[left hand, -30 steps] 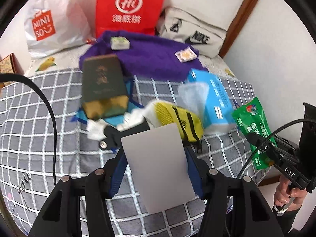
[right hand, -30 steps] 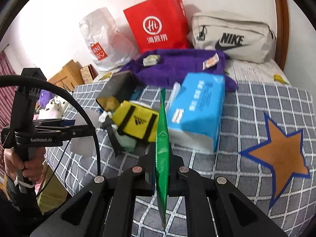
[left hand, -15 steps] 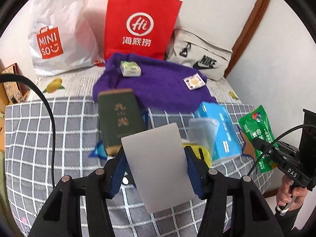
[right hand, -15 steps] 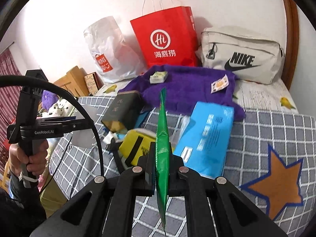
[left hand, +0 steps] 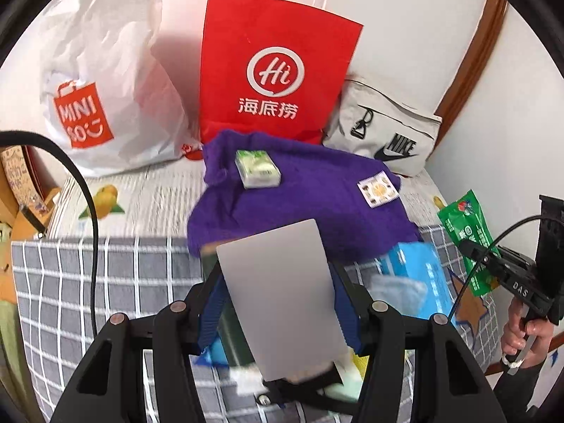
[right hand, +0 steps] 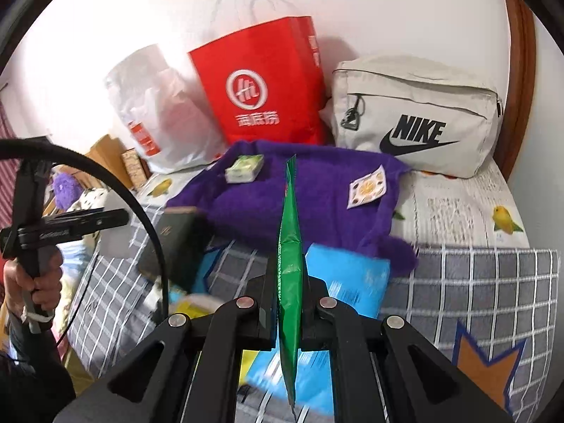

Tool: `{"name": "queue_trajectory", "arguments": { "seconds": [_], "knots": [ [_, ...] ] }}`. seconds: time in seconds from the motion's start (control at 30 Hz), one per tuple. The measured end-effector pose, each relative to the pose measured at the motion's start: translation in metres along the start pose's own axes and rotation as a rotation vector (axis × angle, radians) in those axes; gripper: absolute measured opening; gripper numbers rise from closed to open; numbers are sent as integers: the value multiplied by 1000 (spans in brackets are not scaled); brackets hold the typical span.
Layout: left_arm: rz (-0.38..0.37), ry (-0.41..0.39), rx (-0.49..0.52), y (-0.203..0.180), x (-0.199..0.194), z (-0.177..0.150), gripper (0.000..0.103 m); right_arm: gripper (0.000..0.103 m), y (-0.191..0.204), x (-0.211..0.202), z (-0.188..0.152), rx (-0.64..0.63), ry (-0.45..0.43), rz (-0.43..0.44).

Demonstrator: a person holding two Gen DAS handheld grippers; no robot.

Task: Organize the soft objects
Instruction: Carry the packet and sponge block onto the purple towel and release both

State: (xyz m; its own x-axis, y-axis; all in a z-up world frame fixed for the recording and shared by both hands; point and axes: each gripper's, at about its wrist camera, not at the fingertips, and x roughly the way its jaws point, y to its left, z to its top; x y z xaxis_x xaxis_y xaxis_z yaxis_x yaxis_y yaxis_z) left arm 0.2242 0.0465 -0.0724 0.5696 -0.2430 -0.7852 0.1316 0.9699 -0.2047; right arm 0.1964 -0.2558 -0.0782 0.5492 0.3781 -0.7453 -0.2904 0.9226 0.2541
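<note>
both packs are better set down flat on the purple blanket (near the small packs already there), with the right gripper clamped on the green pouch and the left gripper gripping the silver pack

Both wrist cameras look steeply down along their fingers, close over the bed, sharing the purple blanket.

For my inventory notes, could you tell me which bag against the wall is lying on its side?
The beige Nike bag; the red paper bag and white Miniso bag stand upright.

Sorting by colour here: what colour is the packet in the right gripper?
Green, with small white print along its edge. The packet shows best in the right wrist view.
</note>
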Motion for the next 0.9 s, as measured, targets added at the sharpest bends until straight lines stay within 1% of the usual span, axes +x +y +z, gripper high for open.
{"name": "queue_trajectory", "arguments": {
  "seconds": [0.07,0.17,0.27,0.4,0.57,0.77,0.9],
  "knots": [
    [6,5,-1,4,9,11,54,7,-5,11,11,7,2,-11],
    [-8,20,-12,10,24,26,54,7,-16,28,28,27,6,-34],
    [-18,38,-22,11,41,40,54,7,-25,44,44,62,9,-19],
    [-19,50,-7,8,62,58,54,7,-33,72,62,75,31,-28],
    [-10,74,-8,9,92,76,54,7,-42,100,71,94,71,-36],
    [-5,112,-8,13,122,84,54,7,-56,133,73,128,128,-34],
    [-5,114,-10,16,132,87,54,7,-67,148,71,140,164,-45]
  ]
}}
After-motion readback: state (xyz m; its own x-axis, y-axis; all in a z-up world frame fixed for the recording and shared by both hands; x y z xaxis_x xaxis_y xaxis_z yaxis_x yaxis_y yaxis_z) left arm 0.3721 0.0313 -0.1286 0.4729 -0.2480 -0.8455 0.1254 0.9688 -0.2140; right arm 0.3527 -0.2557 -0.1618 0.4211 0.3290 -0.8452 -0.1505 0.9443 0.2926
